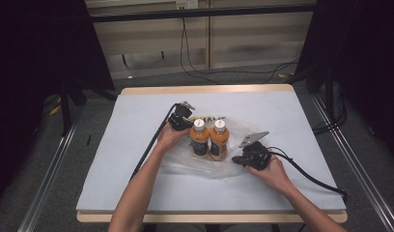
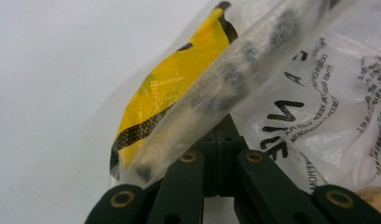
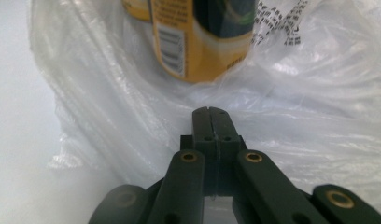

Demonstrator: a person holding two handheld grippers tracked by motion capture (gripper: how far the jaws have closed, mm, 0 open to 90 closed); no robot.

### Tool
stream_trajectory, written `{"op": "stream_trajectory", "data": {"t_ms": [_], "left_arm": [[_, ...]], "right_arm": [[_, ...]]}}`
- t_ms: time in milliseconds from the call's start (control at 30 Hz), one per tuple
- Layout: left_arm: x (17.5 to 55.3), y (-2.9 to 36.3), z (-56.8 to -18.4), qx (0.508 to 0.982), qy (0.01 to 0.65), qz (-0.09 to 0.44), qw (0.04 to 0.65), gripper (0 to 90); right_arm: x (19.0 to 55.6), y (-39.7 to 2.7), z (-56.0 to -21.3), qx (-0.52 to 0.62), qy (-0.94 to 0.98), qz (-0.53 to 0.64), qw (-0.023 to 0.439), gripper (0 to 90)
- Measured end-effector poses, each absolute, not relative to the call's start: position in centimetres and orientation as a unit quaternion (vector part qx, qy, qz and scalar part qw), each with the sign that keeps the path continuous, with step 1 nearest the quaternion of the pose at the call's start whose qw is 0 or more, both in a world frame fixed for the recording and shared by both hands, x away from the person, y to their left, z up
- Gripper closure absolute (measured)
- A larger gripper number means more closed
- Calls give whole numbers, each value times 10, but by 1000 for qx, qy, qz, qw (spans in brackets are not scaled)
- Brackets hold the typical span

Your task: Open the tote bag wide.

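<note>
Two orange juice bottles with white caps (image 1: 200, 137) (image 1: 218, 140) stand side by side on a crumpled clear plastic bag (image 1: 185, 163) at the middle of the table. My left gripper (image 1: 186, 125) is at the bag's far left edge. In the left gripper view its jaws (image 2: 224, 131) are together, and a taut fold of the bag (image 2: 235, 74), with a yellow and black print (image 2: 179, 79), runs across and hides their tips. My right gripper (image 1: 236, 159) lies low at the bag's right side. Its jaws (image 3: 210, 112) are shut, tips against the film (image 3: 319, 93) below a bottle (image 3: 198, 42); whether they pinch film I cannot tell.
A pale blue mat (image 1: 137, 145) covers the wooden table (image 1: 204, 89). A black cable (image 1: 149, 145) trails from the left gripper and another (image 1: 311, 176) from the right. Dark stands and floor cables lie beyond the far edge.
</note>
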State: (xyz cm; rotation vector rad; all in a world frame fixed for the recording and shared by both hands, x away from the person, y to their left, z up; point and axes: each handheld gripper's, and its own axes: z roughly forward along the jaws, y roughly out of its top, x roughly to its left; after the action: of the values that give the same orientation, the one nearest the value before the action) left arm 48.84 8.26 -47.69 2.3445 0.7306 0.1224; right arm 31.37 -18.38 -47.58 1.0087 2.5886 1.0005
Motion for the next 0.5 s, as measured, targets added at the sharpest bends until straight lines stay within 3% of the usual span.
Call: {"op": "stream_trajectory", "data": {"t_ms": [500], "left_arm": [[489, 80, -475, 874, 301, 30, 379, 900]], "right_arm": [[287, -190, -474, 332, 877, 334, 95, 900]]}}
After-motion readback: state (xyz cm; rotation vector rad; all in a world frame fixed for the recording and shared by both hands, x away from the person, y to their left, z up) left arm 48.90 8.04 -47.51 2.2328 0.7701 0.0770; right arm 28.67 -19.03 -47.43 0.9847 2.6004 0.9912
